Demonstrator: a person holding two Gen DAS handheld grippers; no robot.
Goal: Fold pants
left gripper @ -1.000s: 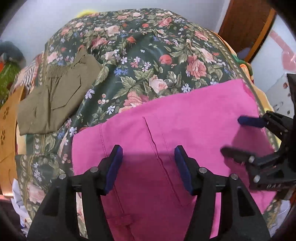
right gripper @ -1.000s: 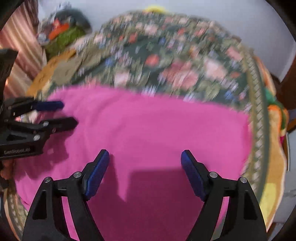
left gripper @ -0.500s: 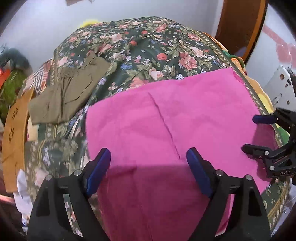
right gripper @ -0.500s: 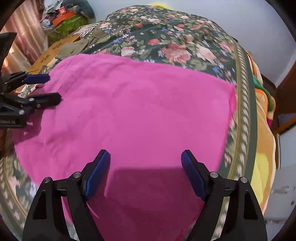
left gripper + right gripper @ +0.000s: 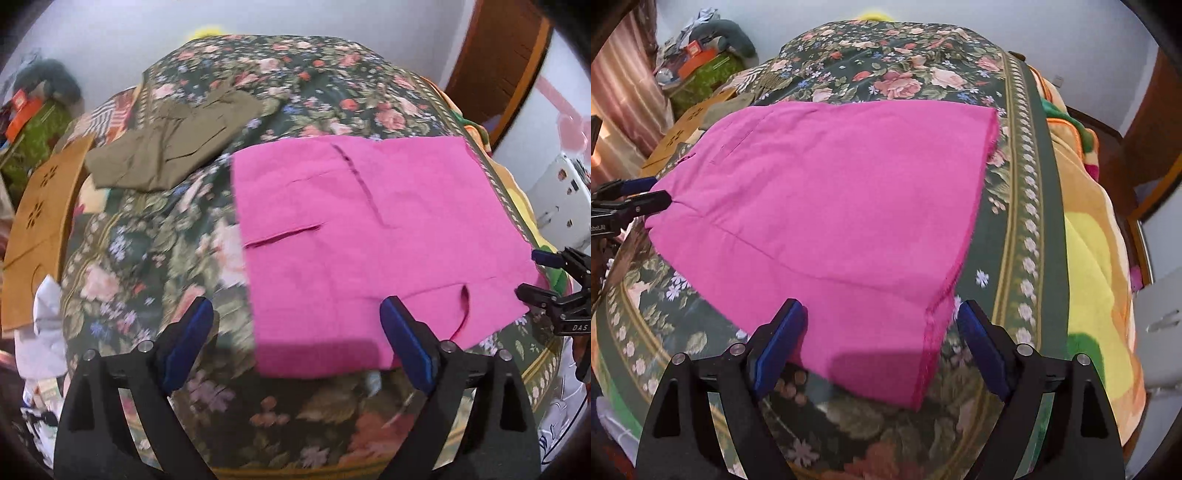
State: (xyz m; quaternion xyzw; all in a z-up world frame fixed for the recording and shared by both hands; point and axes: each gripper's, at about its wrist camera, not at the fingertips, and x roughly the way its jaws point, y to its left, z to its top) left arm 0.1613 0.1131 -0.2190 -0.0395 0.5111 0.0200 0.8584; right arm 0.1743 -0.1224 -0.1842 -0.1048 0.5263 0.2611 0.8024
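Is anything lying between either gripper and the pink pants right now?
Nothing visible does. The pink pants lie flat on the floral bedspread, directly ahead of the open left gripper and right gripper. The olive garment lies off to the side, apart from them.

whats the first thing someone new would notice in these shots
The bright pink pants jump out, lying folded flat on the dark floral bedspread. Behind them to the left sits a folded olive garment. The left gripper and the right gripper hang open over the pants' near edge.
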